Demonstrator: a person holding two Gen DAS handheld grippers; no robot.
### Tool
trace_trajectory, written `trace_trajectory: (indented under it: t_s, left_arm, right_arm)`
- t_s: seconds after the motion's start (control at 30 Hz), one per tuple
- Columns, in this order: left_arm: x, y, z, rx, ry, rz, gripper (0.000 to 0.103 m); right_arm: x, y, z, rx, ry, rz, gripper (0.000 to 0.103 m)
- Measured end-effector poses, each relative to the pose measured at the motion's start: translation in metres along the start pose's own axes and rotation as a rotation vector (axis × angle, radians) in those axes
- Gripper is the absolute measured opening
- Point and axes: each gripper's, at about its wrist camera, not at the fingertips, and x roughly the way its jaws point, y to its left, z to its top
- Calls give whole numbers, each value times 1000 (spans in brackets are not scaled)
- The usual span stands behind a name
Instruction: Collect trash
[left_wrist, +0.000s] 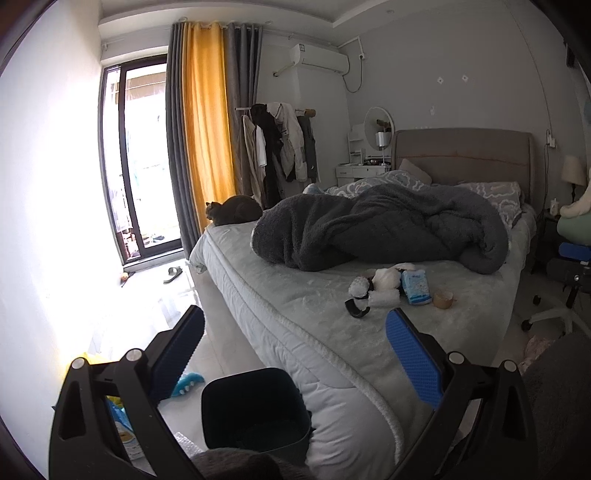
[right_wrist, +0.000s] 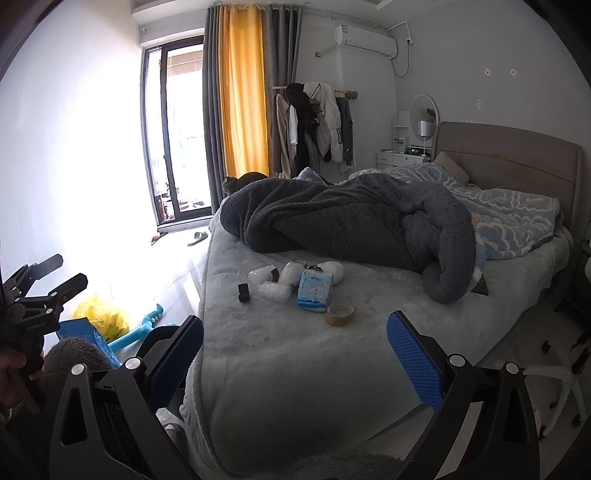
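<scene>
My left claw (left_wrist: 295, 354): bin (left_wrist: 255, 410) just under it, beside the bed (left_wrist: 295, 295) | trash pile (right_wrist: 299, 280) on the bed ahead of my right claw (right_wrist: 295, 354) | tape roll (right_wrist: 340, 313) nearest | blanket (right_wrist: 362, 225) behind the pile | cat (left_wrist: 234, 210) far back left

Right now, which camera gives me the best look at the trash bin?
The left wrist view. The dark trash bin sits on the floor against the bed corner, its open mouth fully visible between the open fingers. In the right wrist view it is almost entirely hidden behind the finger.
</scene>
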Motion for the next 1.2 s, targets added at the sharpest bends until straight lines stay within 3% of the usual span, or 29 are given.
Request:
trace_trajectory:
  t_s: [0.4,0.7,0.8,1.2]
  left_arm:
    - [43,-6,0,-66,86,-111,100]
    - [83,-17,-9,-8,131,-180,99]
    - [96,-17,-13,4,151,-200,99]
    - [151,-31,-9,40,200,-348,99]
  right_arm:
    - [64,-8,4,-25,99,-2,100]
    - [123,-21,-10,-26,172,15,100]
    - [143,-26,-12,-47,195,17,94]
    - [216,-53,-15,-85,271,36,89]
